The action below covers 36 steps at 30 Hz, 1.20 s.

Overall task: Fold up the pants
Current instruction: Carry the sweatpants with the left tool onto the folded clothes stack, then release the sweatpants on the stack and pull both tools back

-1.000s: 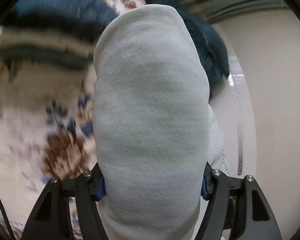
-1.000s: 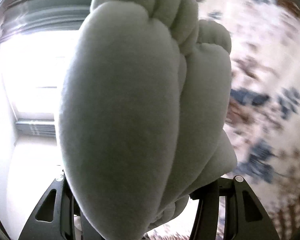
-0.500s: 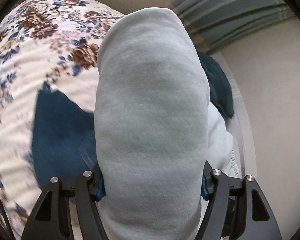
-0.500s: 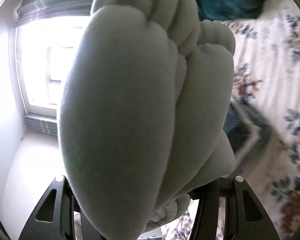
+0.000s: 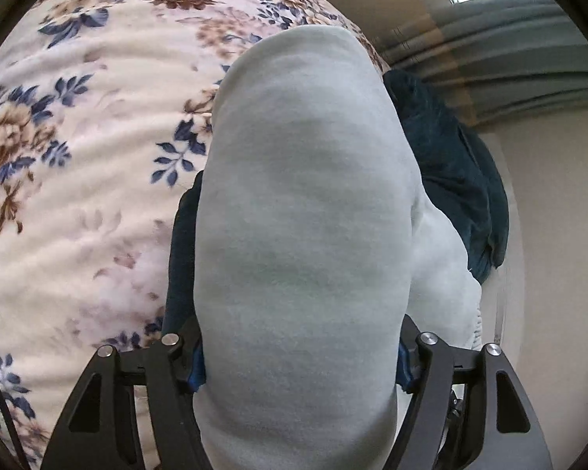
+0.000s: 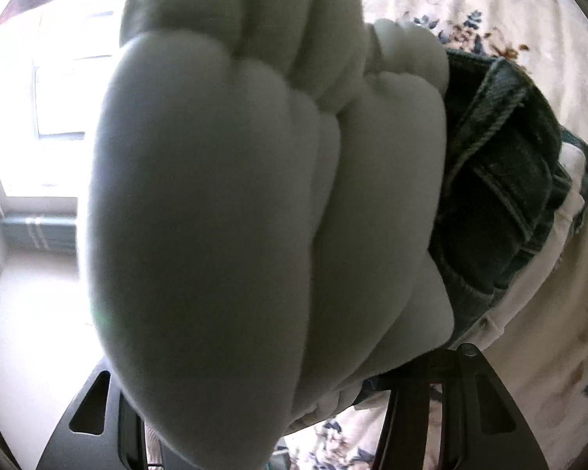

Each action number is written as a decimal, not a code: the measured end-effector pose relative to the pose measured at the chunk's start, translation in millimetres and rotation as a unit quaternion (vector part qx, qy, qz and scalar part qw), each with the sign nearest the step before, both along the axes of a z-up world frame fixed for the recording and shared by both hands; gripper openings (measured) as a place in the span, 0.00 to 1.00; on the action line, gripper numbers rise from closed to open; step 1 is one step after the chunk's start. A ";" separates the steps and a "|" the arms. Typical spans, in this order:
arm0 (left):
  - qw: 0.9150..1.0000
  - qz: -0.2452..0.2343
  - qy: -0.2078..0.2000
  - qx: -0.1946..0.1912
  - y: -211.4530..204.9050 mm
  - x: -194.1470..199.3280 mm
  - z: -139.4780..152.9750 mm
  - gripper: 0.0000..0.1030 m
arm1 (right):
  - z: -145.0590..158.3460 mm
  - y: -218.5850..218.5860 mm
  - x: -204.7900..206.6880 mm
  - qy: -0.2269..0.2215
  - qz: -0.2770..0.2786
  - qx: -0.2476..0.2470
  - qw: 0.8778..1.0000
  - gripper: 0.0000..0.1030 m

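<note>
- Left wrist view: the left tool [image 5: 300, 384] was clamped on a fat bundle of pale grey pants [image 5: 305, 235], the fleecy fabric wedged between both fingers and filling the middle of the shot.
- That view had the floral bedspread [image 5: 78, 156] spread across the whole left side, cream with brown and navy flowers. You couldn't see this much of it from the other side.
- Just left of the pants, a dark navy garment [image 5: 180, 258] peeked out from behind them, lying on the bedspread.
- To the right there was a dark teal garment [image 5: 454, 180] bunched up beside the pants, and beyond it grey curtains [image 5: 509, 62] up top. Only this view showed those curtains.
- Right wrist view: a bright window [image 6: 39, 98] blew out the left side, with pale floor under it. The left view only caught a sliver of window.
- The right tool [image 6: 290, 391] was gripping the pants [image 6: 215, 215] too, here bunched into thick soft folds right up against the lens, a bit blurry.
- Right of the bundle, and only in this view, were dark denim jeans [image 6: 501, 196] with visible seams and stitching, lying on the bedspread [image 6: 548, 352] and touching the grey fabric.
</note>
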<state>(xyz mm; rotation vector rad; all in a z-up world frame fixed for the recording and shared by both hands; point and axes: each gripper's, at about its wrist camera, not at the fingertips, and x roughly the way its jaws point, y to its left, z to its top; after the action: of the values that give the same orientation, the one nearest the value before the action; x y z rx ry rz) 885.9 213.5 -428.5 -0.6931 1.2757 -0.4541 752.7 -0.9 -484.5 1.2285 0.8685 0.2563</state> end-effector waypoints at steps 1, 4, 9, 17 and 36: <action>1.000 -0.001 -0.001 0.014 -2.3 -2.0 5.6 0.71 | 0.8 2.7 1.8 0.003 0.011 -0.004 1.000 0.60; 0.999 -0.006 0.001 0.048 -10.4 -6.8 20.9 0.74 | 3.5 4.7 8.3 0.030 0.043 -0.006 0.999 0.69; 0.983 -0.021 -0.070 0.171 -35.8 -43.5 77.7 0.88 | 33.0 13.8 -11.1 0.069 0.072 -0.101 0.990 0.93; 0.944 -0.016 -0.149 0.295 -59.9 -116.5 140.5 1.00 | 140.2 39.2 -41.6 0.106 0.079 -0.497 0.858 0.93; 0.931 0.009 -0.165 0.326 -55.4 -233.6 215.5 1.00 | 338.0 -21.1 -95.5 0.044 0.097 -0.560 0.821 0.93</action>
<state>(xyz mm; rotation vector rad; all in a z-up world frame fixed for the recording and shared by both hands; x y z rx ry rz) 652.3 158.1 -213.0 -0.0574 1.0078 -0.1012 657.2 -22.0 -146.4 0.0397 0.9894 -0.1651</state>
